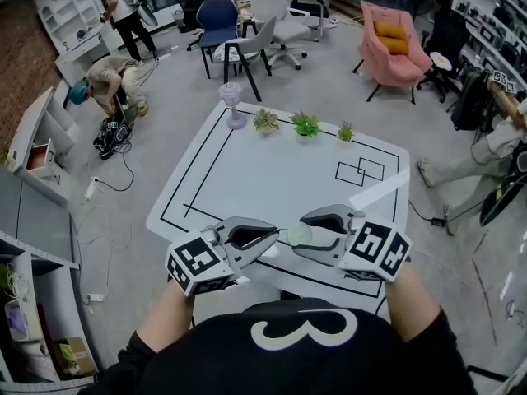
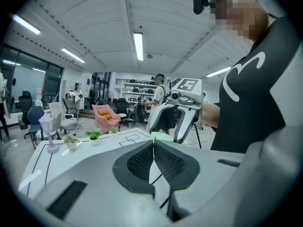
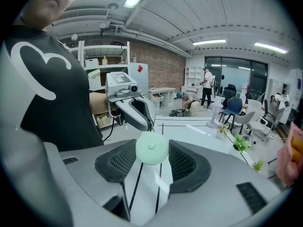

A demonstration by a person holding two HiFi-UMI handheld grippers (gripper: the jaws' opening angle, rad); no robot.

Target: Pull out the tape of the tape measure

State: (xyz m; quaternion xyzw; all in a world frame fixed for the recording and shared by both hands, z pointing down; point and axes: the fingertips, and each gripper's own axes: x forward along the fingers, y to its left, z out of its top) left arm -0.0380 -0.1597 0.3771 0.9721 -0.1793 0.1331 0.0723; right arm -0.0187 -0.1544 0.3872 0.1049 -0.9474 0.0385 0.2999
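Note:
A pale green round tape measure [image 1: 299,235] hangs above the front of the white table [image 1: 247,171]. My right gripper [image 1: 300,237] is shut on it, and in the right gripper view the disc [image 3: 151,149] sits between the two dark pads. My left gripper [image 1: 277,231] faces it from the left, its tips right at the disc's edge. In the left gripper view the pads [image 2: 142,162] press together on a thin pale strip, the tape's end, and the green case [image 2: 161,136] shows just beyond them. Hardly any tape shows between the two grippers.
Three small potted plants [image 1: 305,125] and a lilac desk fan [image 1: 231,104] stand along the table's far edge. Black lines mark rectangles on the tabletop. Office chairs [image 1: 221,25], a pink armchair [image 1: 394,46] and people [image 1: 111,76] are on the floor beyond.

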